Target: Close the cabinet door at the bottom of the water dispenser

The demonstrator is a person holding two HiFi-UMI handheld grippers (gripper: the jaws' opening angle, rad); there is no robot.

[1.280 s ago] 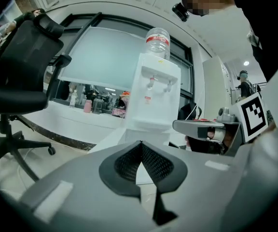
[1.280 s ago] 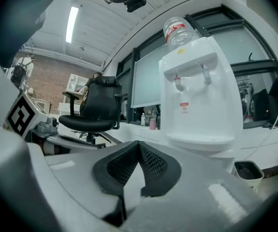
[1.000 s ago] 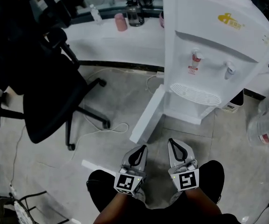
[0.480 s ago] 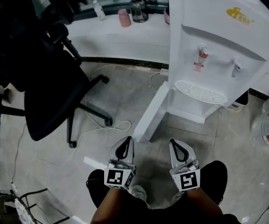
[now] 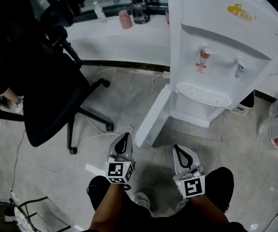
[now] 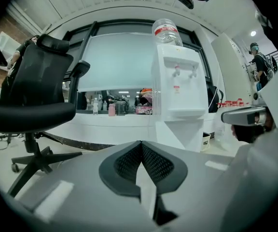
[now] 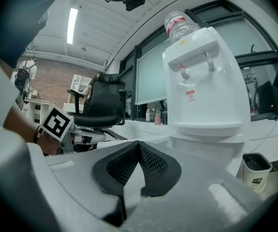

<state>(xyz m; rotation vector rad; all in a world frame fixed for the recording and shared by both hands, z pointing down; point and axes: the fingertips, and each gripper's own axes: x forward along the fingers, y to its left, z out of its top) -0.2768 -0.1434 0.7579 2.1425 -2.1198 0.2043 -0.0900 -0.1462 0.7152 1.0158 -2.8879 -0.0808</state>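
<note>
We are finding little print to read. The water dispenser (image 5: 221,47) is carrying a yellow logo (image 5: 242,11) near its top, too small to spell out. A red-and-white label (image 5: 200,67) is hanging under its red tap, likewise unreadable. In the left gripper view the bottle (image 6: 166,30) sitting upside down on top is showing a red band with no legible words.

The cabinet door (image 5: 153,116) at the dispenser's foot is standing wide open, swung out to the left over the floor (image 5: 129,95), with its free edge pointing toward us. We are holding both tools clenched and empty: the left tool (image 5: 124,137) has its jaws pressed together with nothing between them, and so has the right tool (image 5: 176,149).

Compared with half a second ago, the left tool is sitting farther forward and to the left, its tip now just beside the door's free edge but apart from it. The right tool is holding much the same place. An office chair (image 5: 52,100) is standing at the left, and a pink cup (image 5: 125,21) is resting on the counter (image 5: 105,40) behind.
</note>
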